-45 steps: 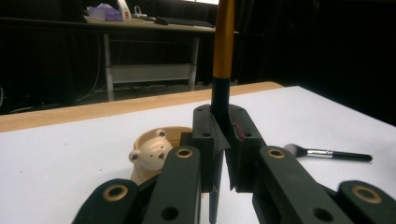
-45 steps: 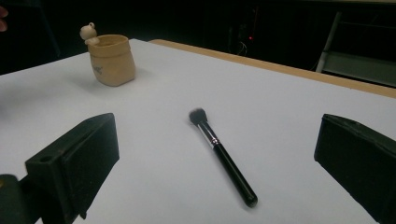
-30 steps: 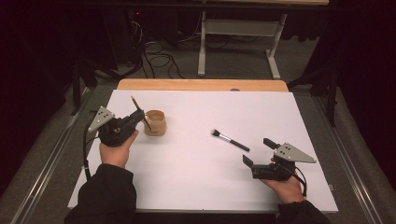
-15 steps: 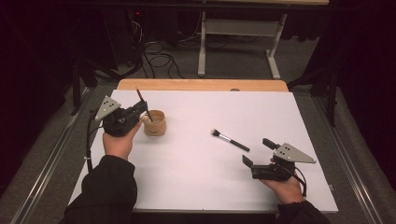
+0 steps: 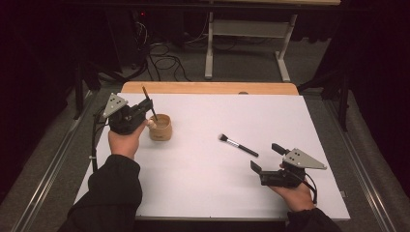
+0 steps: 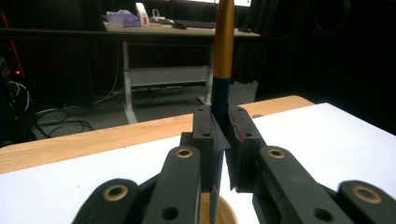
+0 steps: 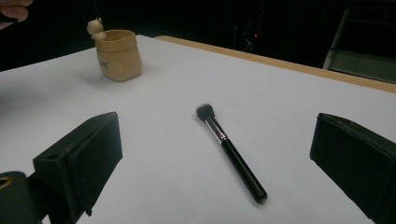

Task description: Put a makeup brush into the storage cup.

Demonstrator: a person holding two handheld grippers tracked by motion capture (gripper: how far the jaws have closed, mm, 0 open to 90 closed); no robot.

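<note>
**Brush held at the cup's rim**

The gold-and-dark brush [image 6: 223,56] stands nearly upright, its lower end dipping over the wooden cup [image 5: 160,127] at about nine o'clock on the white table [image 5: 203,193]. The left gripper [image 5: 143,109] has its jaws clenched on the brush's dark handle, just beside the cup. A black makeup brush [image 5: 238,145] lies flat near the centre, bristles toward ten o'clock. At five o'clock, the right gripper [image 5: 265,158] rests with its jaws released, wide apart, facing that brush.
</note>
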